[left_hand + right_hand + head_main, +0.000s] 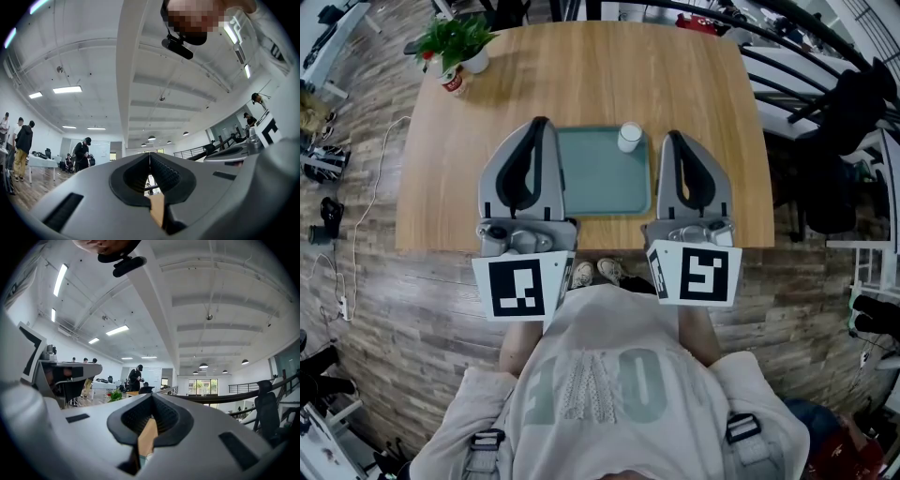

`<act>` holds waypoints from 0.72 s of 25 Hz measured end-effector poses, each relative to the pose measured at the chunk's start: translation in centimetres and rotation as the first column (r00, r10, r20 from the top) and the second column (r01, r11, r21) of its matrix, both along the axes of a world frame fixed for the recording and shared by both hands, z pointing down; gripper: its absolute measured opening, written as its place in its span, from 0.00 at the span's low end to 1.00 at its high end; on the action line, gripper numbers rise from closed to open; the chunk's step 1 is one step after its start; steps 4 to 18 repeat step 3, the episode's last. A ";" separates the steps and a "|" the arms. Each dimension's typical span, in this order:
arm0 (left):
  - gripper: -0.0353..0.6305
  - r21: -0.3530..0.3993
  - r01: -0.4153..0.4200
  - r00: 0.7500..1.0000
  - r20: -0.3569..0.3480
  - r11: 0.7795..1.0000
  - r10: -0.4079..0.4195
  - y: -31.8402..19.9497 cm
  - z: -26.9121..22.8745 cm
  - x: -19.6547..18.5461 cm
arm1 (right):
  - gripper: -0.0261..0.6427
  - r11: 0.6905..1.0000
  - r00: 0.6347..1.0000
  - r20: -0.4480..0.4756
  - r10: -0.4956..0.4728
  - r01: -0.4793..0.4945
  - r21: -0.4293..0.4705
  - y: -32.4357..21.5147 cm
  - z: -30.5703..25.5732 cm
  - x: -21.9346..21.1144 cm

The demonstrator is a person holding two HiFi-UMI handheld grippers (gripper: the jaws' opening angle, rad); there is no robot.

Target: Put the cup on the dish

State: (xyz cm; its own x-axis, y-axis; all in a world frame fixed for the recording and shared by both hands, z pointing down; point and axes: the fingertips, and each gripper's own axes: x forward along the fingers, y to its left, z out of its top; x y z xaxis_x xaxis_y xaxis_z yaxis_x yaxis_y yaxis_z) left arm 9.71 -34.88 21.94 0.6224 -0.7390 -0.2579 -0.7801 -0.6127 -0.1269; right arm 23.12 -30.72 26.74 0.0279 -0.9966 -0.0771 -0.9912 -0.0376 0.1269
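Observation:
A small white cup (629,137) stands upright at the far right corner of a green tray-like dish (600,183) on the wooden table (581,70). My left gripper (538,126) lies along the dish's left side. My right gripper (672,139) lies along its right side, with its tip just right of the cup and apart from it. In both gripper views the jaws meet at their tips, left gripper (150,157) and right gripper (152,397), with nothing between them. Both look out level over the room, so neither shows the cup clearly.
A potted plant (455,45) stands at the table's far left corner. A black chair (848,122) and railings are to the right of the table. People (83,152) stand far off in the room. A cable (366,206) runs over the floor at left.

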 end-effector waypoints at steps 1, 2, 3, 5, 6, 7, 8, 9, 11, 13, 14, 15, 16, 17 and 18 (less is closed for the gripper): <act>0.07 -0.004 0.000 1.000 0.003 1.000 0.000 0.0 0.1 0.0 | 0.07 1.000 1.000 0.000 0.003 -0.003 -0.001 0.0 0.0 0.1; 0.07 -0.008 0.000 1.000 0.005 1.000 0.000 0.0 0.1 0.0 | 0.07 1.000 1.000 -0.001 0.007 -0.007 -0.002 0.0 0.0 0.2; 0.07 -0.010 0.000 1.000 0.007 1.000 0.000 0.0 0.1 0.0 | 0.07 1.000 1.000 -0.001 0.010 -0.010 -0.003 0.0 0.0 0.3; 0.07 -0.010 0.000 1.000 0.007 1.000 0.000 0.0 0.1 0.0 | 0.07 1.000 1.000 -0.001 0.010 -0.010 -0.003 0.0 0.0 0.3; 0.07 -0.010 0.000 1.000 0.007 1.000 0.000 0.0 0.1 0.0 | 0.07 1.000 1.000 -0.001 0.010 -0.010 -0.003 0.0 0.0 0.3; 0.07 -0.010 0.000 1.000 0.007 1.000 0.000 0.0 0.1 0.0 | 0.07 1.000 1.000 -0.001 0.010 -0.010 -0.003 0.0 0.0 0.3; 0.07 -0.010 0.000 1.000 0.007 1.000 0.000 0.0 0.1 0.0 | 0.07 1.000 1.000 -0.001 0.010 -0.010 -0.003 0.0 0.0 0.3; 0.07 -0.010 0.000 1.000 0.007 1.000 0.000 0.0 0.1 0.0 | 0.07 1.000 1.000 -0.001 0.010 -0.010 -0.003 0.0 0.0 0.3; 0.07 -0.010 0.000 1.000 0.007 1.000 0.000 0.0 0.1 0.0 | 0.07 1.000 1.000 -0.001 0.010 -0.010 -0.003 0.0 0.0 0.3; 0.07 -0.010 0.000 1.000 0.007 1.000 0.000 0.0 0.1 0.0 | 0.07 1.000 1.000 -0.001 0.010 -0.010 -0.003 0.0 0.0 0.3; 0.07 -0.010 0.000 1.000 0.007 1.000 0.000 0.0 0.1 0.0 | 0.07 1.000 1.000 -0.001 0.010 -0.010 -0.003 0.0 0.0 0.3; 0.07 -0.010 0.000 1.000 0.007 1.000 0.000 0.0 0.1 0.0 | 0.07 1.000 1.000 -0.001 0.010 -0.010 -0.003 0.0 0.0 0.3; 0.07 -0.010 0.000 1.000 0.007 1.000 0.000 0.0 0.1 0.0 | 0.07 1.000 1.000 -0.001 0.010 -0.010 -0.003 0.0 0.0 0.3; 0.07 -0.010 0.000 1.000 0.007 1.000 0.000 0.0 0.1 0.0 | 0.07 1.000 1.000 -0.001 0.010 -0.010 -0.003 0.0 0.0 0.3; 0.07 -0.010 0.000 1.000 0.007 1.000 0.000 0.0 0.1 0.0 | 0.07 1.000 1.000 -0.001 0.010 -0.010 -0.003 0.0 0.0 0.3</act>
